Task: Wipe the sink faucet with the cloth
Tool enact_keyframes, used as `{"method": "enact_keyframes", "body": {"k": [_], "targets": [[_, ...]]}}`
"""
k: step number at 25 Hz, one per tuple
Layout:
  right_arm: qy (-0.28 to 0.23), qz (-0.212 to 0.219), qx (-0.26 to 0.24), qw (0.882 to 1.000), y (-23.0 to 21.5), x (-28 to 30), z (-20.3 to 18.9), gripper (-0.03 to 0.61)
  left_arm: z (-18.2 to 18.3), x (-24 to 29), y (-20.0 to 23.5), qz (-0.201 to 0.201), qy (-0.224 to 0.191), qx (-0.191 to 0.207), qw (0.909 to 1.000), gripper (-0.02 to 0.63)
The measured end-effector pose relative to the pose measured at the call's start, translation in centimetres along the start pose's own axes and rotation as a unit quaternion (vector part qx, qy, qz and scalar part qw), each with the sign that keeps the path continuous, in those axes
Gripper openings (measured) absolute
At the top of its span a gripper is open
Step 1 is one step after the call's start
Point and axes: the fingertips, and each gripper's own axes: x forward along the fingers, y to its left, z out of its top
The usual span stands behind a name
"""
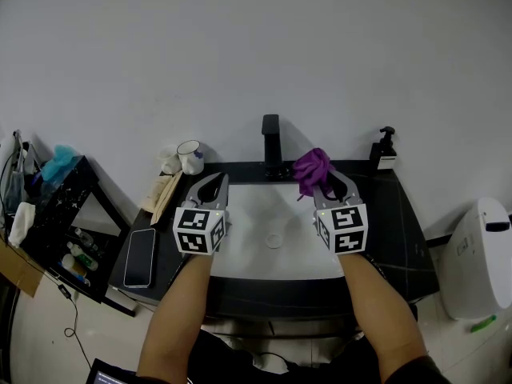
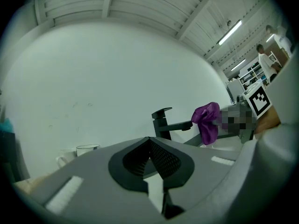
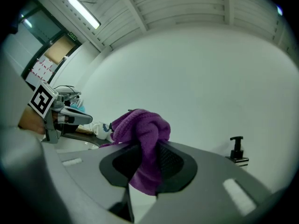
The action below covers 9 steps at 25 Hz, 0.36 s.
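Cloth (image 1: pixel 310 169) looks soft, light and floppy, pinched mid-bunch by the closed right tool (image 1: pixel 318 184) near the faucet (image 1: pixel 272 146); left tool (image 1: pixel 214 181) closed, empty.

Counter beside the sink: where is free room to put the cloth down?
The counter is bare right of the sink, in front of the soap dispenser. The left side is crowded by the mug and the phone.

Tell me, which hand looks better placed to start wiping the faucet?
The right gripper: it pinches the purple cloth, bunched close beside the black faucet. The left gripper is shut and empty.
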Motion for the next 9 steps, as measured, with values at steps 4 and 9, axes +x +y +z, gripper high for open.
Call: {"method": "enact_keyframes", "body": {"k": [4,9], "targets": [[0.0,0.0,-0.005,1.0,0.09,0.12,0.08,0.086,-0.09,0.08,0.23,0.003,0.002,-0.001,1.0,0.017],[0.006,-0.005,0.0,1.0,-0.3,0.05,-0.2,0.086,-0.21,0.18,0.33,0.005,0.006,-0.005,1.0,0.017]]}}
